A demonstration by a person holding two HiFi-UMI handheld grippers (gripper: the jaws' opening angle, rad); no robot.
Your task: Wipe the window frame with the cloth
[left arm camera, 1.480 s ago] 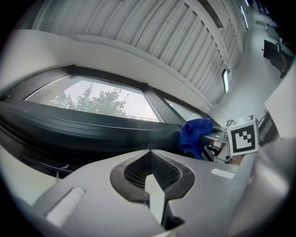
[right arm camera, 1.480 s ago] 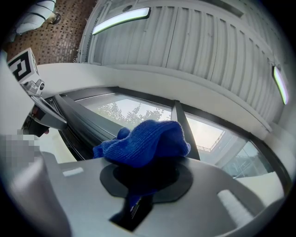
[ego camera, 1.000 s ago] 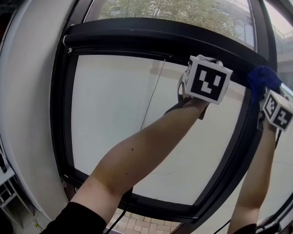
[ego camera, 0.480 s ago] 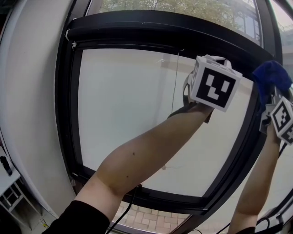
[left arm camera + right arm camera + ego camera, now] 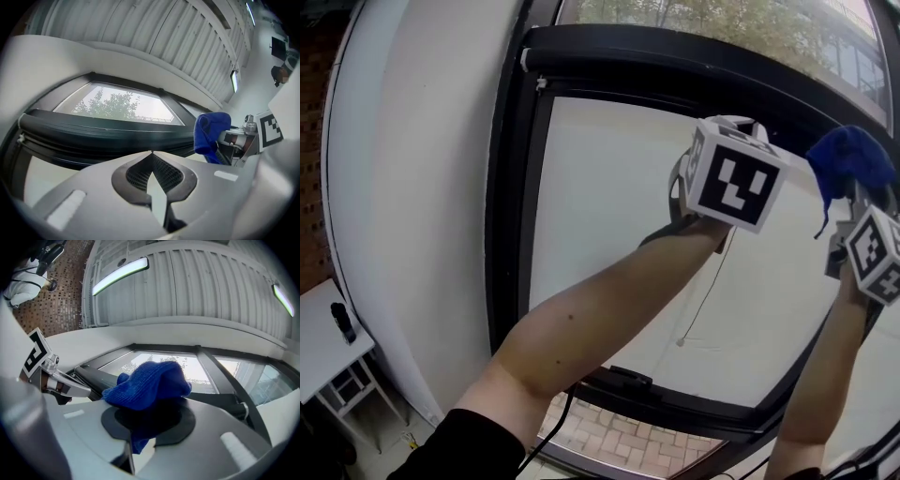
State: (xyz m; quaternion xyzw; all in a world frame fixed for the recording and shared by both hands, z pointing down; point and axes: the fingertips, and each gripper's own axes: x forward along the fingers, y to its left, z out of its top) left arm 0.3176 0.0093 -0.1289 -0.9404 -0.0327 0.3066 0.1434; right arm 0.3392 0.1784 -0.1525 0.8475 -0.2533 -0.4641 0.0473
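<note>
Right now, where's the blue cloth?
The blue cloth is clamped in the right gripper, at the head view's upper right, by the window frame's top right corner.

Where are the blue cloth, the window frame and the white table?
blue cloth (image 5: pixel 150 380), right gripper view, bunched top
window frame (image 5: pixel 511 234), head view, left upright bar
white table (image 5: pixel 319 330), head view, bare top

The blue knitted cloth (image 5: pixel 149 383), centre of the right gripper view, is ribbed, soft and matt. The black window frame (image 5: pixel 675 58) across the head view's top looks smooth, slightly glossy. The grey left gripper (image 5: pixel 151 153) is smooth matt plastic.
</note>
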